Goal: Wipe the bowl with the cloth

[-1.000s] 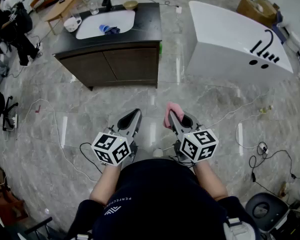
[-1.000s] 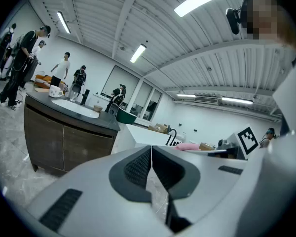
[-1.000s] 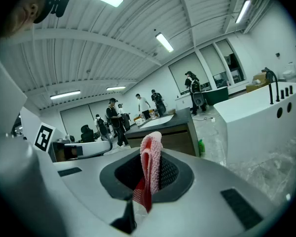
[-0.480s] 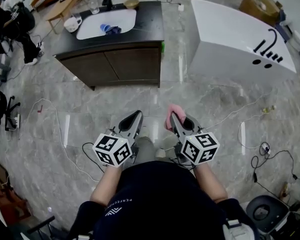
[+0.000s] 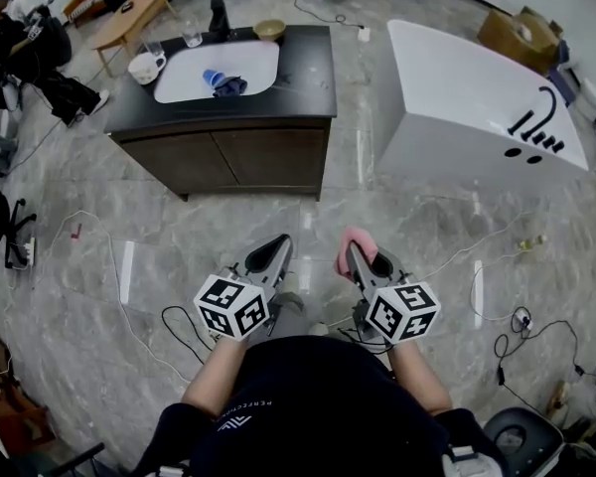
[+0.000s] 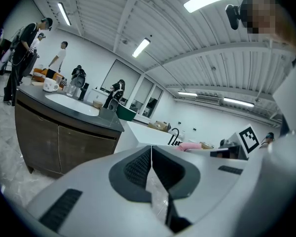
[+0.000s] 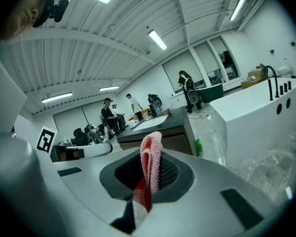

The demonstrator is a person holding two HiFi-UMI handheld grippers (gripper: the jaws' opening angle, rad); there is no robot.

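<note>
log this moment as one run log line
left gripper: shut, empty | right gripper: shut on cloth | bowl: on counter, far off, untouched

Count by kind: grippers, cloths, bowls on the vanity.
Grippers: 2, left gripper, right gripper.
Cloths: 2, pink cloth in right gripper's jaws, dark blue cloth in the sink.
Bowls: 1, bowl on the countertop.
Total: 5.

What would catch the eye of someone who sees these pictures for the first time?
First the pink cloth, pinched upright in the right tool low in the head view, while the left tool beside it is shut and empty. Next, across the marble floor, the dark cabinet with its white sink at upper left and the large white bathtub at upper right.
</note>
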